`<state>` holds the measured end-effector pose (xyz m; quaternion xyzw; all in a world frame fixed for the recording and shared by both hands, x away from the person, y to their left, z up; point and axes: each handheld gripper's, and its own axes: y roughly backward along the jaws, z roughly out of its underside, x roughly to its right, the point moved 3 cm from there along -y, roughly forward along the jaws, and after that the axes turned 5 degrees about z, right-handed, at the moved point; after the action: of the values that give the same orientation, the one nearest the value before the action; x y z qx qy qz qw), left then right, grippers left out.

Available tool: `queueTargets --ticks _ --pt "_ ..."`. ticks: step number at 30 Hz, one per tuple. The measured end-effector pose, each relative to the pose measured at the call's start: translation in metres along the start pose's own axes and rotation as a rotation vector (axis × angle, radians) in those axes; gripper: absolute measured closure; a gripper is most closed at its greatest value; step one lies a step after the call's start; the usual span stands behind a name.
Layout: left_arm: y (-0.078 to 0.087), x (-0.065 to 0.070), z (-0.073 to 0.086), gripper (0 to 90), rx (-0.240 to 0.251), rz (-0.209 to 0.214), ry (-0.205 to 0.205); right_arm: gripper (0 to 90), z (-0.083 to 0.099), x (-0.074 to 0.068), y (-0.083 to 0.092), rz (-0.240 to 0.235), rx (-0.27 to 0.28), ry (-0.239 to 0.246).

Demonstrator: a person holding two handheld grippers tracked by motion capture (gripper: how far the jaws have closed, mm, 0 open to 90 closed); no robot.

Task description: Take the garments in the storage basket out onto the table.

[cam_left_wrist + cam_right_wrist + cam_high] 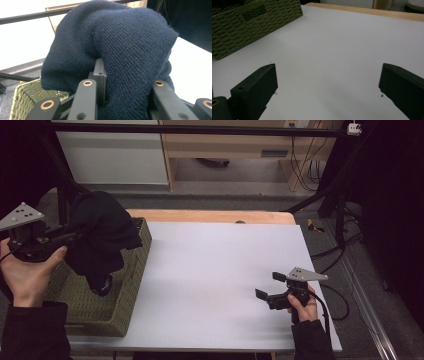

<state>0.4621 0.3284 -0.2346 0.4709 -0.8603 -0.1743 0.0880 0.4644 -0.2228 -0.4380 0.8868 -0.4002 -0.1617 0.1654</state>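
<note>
A dark navy knitted garment (100,235) hangs bunched above a green woven basket (132,280) at the table's left. My left gripper (70,237) is shut on the garment, holding it lifted over the basket; in the left gripper view the knit fabric (125,50) is clamped between the black jaws and hides the fingertips. At the table's right, my right gripper (270,286) rests low over the white surface, open with nothing between its fingers (259,85), pointing left toward the basket (249,25).
The white tabletop (215,270) stretches between basket and right gripper, with a wooden edge (215,216) at the back. Black frame poles (325,195) and cables stand beyond the table's right side. A cabinet stands behind.
</note>
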Motion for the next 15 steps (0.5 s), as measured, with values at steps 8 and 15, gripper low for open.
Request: queueTargets --ticks 8,15 --pt "0.0 0.013 -0.012 70.0 0.021 0.03 -0.019 2.2 0.0 0.0 0.0 0.001 0.004 -0.002" --pt "-0.002 0.023 -0.02 70.0 0.037 0.062 -0.03 2.2 0.0 0.0 0.0 0.0 0.002 -0.001"
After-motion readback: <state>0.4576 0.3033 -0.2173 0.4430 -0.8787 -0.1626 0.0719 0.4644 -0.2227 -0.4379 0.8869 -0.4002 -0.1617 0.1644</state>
